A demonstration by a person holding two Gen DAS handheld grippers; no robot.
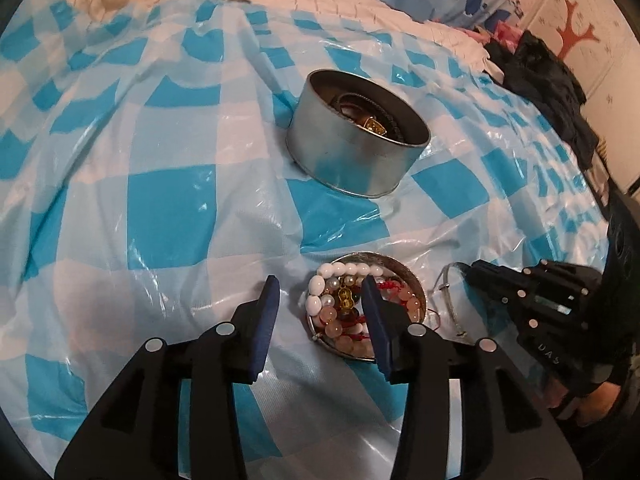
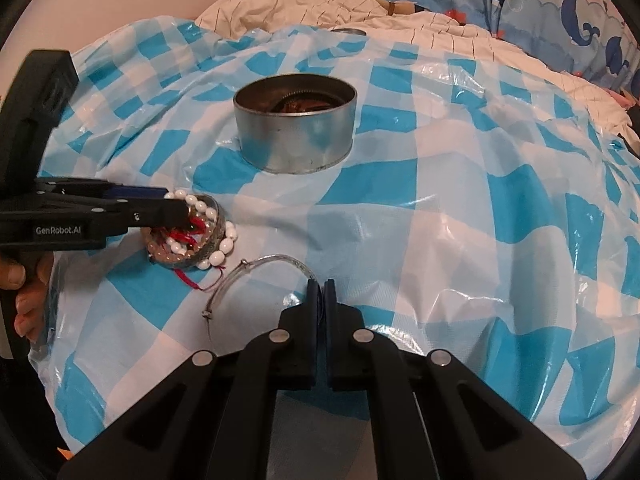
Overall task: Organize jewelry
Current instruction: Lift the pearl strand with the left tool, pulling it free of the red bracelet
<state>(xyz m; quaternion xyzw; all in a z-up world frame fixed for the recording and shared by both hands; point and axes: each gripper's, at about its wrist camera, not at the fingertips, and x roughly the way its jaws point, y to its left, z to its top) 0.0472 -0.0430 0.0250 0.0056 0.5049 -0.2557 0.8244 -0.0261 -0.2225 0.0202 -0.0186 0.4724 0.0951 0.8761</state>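
The right gripper is pinched shut on a thin, bendy silver bangle. The left gripper is held wide over a small shiny dish of round beads. Farther off, dark jewelry is seen in a round metal tin on crinkly checked plastic.

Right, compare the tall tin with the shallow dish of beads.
The tall tin has high walls with its contents sunk inside; the shallow dish is low, with white beads spilling over its rim. The tin stands farther away, the dish under the open left gripper. Both are round and silvery.

Jewelry deep inside the tin, mostly hidden by its wall.
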